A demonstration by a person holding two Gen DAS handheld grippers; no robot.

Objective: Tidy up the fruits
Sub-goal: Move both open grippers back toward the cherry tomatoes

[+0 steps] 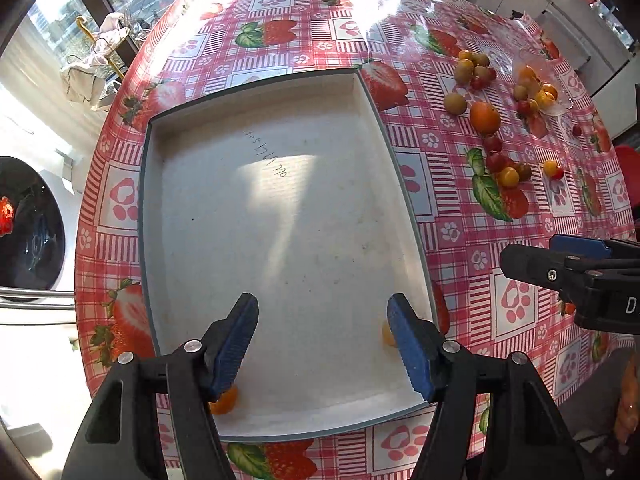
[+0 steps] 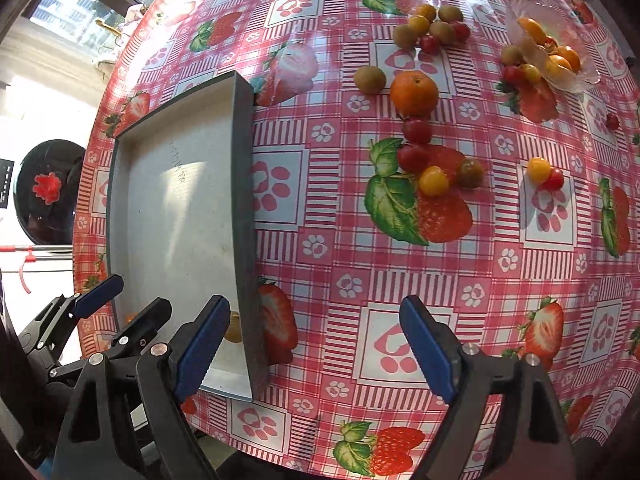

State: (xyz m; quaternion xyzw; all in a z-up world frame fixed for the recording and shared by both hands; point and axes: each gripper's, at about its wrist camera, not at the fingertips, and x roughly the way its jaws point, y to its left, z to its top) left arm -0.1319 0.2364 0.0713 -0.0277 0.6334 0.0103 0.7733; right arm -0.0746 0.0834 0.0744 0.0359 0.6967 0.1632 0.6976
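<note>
A shallow grey-rimmed white tray (image 1: pixel 280 216) lies on the table; it also shows in the right wrist view (image 2: pixel 176 216). My left gripper (image 1: pixel 322 344) is open above its near end. An orange fruit (image 1: pixel 225 400) lies in the tray under the left finger, and a yellow fruit (image 1: pixel 387 334) by the right finger. My right gripper (image 2: pixel 316 346) is open and empty over the tablecloth right of the tray. A tangerine (image 2: pixel 414 93), a kiwi (image 2: pixel 369 79) and several cherry tomatoes (image 2: pixel 434 180) lie scattered at the far right.
A clear plastic container (image 2: pixel 532 52) with small fruits lies at the far right. The round table has a red strawberry-print cloth (image 2: pixel 340 240). A washing machine (image 1: pixel 28 224) stands at the left. The right gripper shows in the left wrist view (image 1: pixel 576 272).
</note>
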